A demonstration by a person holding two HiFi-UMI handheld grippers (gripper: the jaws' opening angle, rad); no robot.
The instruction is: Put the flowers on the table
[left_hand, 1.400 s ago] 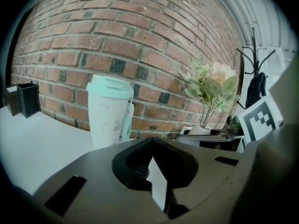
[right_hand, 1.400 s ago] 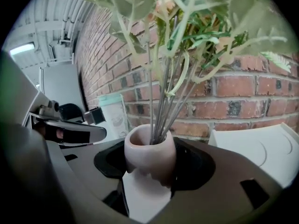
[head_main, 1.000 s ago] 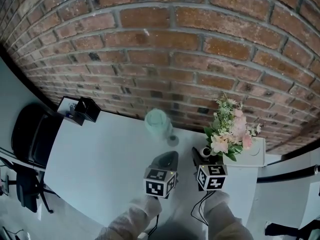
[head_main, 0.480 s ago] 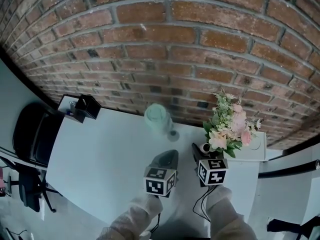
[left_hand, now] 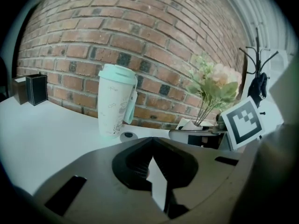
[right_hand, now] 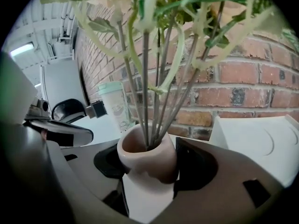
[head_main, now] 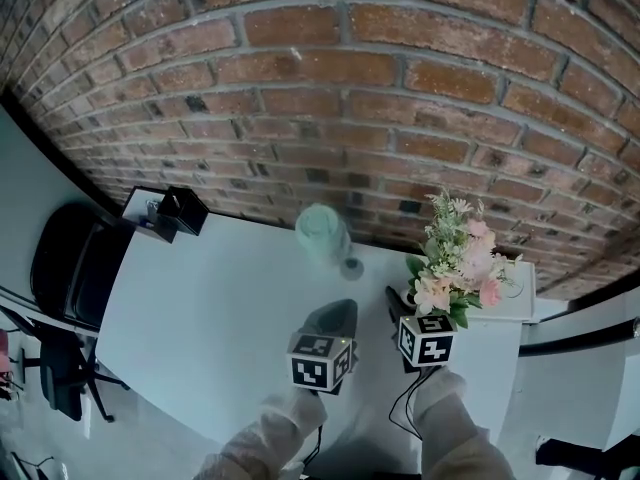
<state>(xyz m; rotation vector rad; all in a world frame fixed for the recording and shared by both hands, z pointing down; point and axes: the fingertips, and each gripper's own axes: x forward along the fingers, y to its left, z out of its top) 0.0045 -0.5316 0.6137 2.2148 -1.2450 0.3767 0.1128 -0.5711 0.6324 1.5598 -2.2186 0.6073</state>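
A bunch of pink and white flowers (head_main: pixel 455 263) with green leaves stands in a small pink vase (right_hand: pixel 147 160). My right gripper (head_main: pixel 408 306) is shut on the vase's body, its jaws on either side (right_hand: pixel 148 164), and holds it upright over the white table (head_main: pixel 200 308) at the right. The stems (right_hand: pixel 156 92) rise straight up in front of the right gripper view's camera. In the head view the blooms hide most of the vase. My left gripper (head_main: pixel 342 310) hovers just left of it, shut with nothing in it (left_hand: pixel 152 141).
A mint travel cup (head_main: pixel 320 236) (left_hand: pixel 114 101) stands by the brick wall, with a small round cap (head_main: pixel 350 266) beside it. A white box (head_main: pixel 510 293) (right_hand: pixel 252 139) sits at the table's right end. A black box (head_main: pixel 185 211) sits far left. A black chair (head_main: pixel 65 268) stands beyond the left edge.
The view has shifted a little. The right gripper still grips the vase, and the blooms now sit slightly lower and closer to its marker cube. The left gripper has stayed put.
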